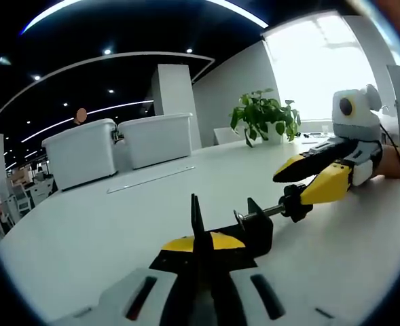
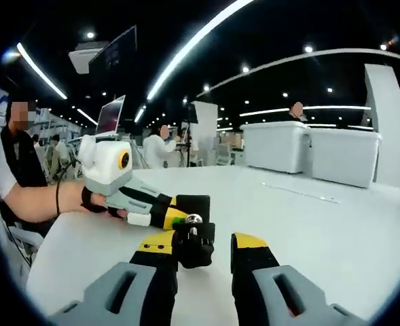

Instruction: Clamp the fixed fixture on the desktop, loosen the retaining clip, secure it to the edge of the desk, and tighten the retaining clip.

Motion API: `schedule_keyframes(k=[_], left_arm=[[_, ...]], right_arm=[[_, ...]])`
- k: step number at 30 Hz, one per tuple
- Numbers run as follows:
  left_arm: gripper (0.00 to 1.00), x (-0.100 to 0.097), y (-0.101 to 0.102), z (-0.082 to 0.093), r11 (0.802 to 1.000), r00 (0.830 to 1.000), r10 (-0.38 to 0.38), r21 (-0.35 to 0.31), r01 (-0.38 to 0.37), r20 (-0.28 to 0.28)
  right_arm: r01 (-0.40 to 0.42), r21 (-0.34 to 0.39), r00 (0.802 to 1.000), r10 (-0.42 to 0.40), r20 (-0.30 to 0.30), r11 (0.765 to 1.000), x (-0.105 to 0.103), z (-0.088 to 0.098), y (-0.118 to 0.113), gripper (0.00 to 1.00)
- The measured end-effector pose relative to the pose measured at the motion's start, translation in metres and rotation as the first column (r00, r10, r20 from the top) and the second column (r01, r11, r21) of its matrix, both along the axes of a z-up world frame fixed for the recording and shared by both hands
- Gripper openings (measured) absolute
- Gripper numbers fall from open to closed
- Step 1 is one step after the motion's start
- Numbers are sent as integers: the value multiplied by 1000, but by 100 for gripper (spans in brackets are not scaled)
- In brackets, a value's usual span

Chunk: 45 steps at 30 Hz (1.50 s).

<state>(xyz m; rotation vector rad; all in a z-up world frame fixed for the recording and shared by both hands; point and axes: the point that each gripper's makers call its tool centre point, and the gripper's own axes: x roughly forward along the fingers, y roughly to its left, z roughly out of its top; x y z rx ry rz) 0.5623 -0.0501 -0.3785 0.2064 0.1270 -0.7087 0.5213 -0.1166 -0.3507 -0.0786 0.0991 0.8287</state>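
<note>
My left gripper [image 1: 201, 243] is shut on a black clamp fixture [image 1: 250, 227], holding it just above the white desk [image 1: 77, 238]. The fixture's screw [image 1: 257, 214] runs right to a black knob [image 1: 295, 202]. The right gripper [image 1: 301, 180] comes in from the right with its yellow jaws at that knob. In the right gripper view the knob [image 2: 193, 246] sits between my right gripper's [image 2: 203, 243] yellow-tipped jaws; the left jaw touches it and a gap shows at the right jaw. Beyond it, the left gripper [image 2: 179, 214] holds the fixture [image 2: 194, 204].
Two white lidded bins [image 1: 84, 153] [image 1: 160, 138] stand at the desk's far side, seen again as bins [image 2: 278, 146] [image 2: 342, 156]. A potted plant [image 1: 264, 115] is at the back right. A thin strip [image 1: 152, 178] lies on the desk. A person's forearm [image 2: 33, 200] holds the left gripper.
</note>
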Motion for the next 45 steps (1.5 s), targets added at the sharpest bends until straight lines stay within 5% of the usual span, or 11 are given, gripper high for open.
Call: schedule_keyframes(k=[9, 14, 18, 21, 23, 28, 32, 34, 37, 42, 45], left_arm=[[5, 1, 0, 0, 1000, 1000, 0, -1, 0, -1], [5, 1, 0, 0, 1000, 1000, 1, -1, -1, -1], [5, 1, 0, 0, 1000, 1000, 2, -1, -2, -2], [5, 1, 0, -1, 1000, 1000, 3, -1, -3, -2], [5, 2, 0, -1, 1000, 1000, 3, -1, -3, -2], [5, 2, 0, -1, 1000, 1000, 5, 0, -5, 0], [5, 2, 0, -1, 1000, 1000, 6, 0, -6, 0], [5, 2, 0, -1, 1000, 1000, 6, 0, -6, 0], [5, 1, 0, -1, 1000, 1000, 6, 0, -6, 0], [5, 2, 0, -1, 1000, 1000, 5, 0, -5, -1], [5, 2, 0, -1, 1000, 1000, 5, 0, -5, -1]], right_arm=[[-27, 28, 998, 29, -63, 999, -6, -3, 6, 21], [-43, -4, 999, 43, -19, 999, -8, -3, 10, 20], [-53, -148, 982, 78, 171, 988, -11, 1, 14, 20], [-15, -321, 927, 133, 349, 947, -18, 1, 20, 20], [20, -402, 894, 164, 417, 915, -21, 0, 23, 20], [43, -421, 885, 161, 437, 906, -19, -1, 24, 20], [15, -309, 938, 93, 332, 951, -16, 0, 22, 21], [-20, -240, 957, 88, 277, 971, -17, 3, 23, 32], [-81, -78, 989, 89, 115, 994, -20, 6, 23, 40], [-27, 54, 998, 30, -60, 998, -6, -2, 11, 33], [3, 55, 996, 2, -94, 999, 1, -8, 4, 27]])
